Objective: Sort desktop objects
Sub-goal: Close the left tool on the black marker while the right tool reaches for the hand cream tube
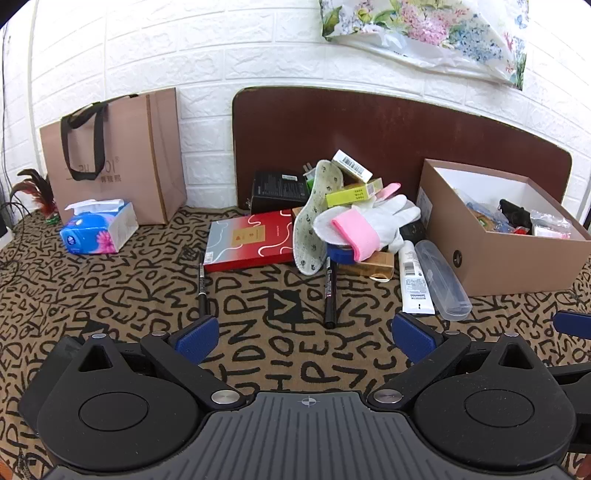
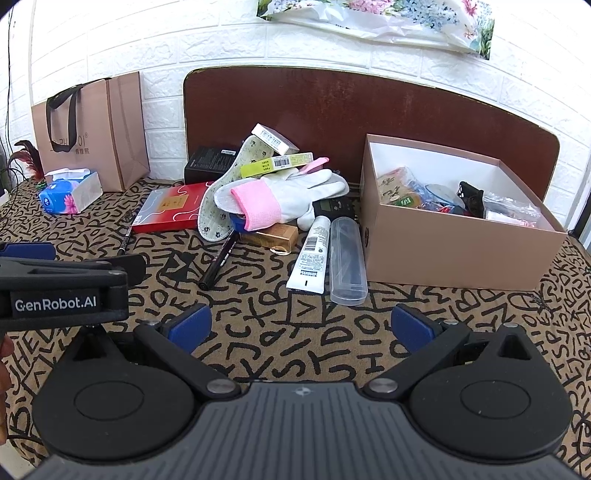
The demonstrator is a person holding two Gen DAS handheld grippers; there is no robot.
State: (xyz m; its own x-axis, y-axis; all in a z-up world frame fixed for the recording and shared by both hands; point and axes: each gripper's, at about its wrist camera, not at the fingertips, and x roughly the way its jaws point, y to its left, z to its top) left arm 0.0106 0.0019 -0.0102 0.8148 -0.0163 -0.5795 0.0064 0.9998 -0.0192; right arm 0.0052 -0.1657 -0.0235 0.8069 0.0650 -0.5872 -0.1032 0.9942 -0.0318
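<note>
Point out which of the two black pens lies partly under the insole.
The right-hand black pen: its far end is tucked under the patterned insole. The left-hand black pen lies apart, beside the red box, with nothing over it.

A lived-in home corner, white brick-pattern wall (image 1: 155, 44), letter-print cloth (image 1: 110, 302) over the surface, paper shopping bag (image 1: 114, 155) against the wall, tissue pack (image 1: 98, 227), floral plastic bag (image 1: 424, 33) hanging above, cardboard box (image 1: 502, 240) of household odds and ends
</note>
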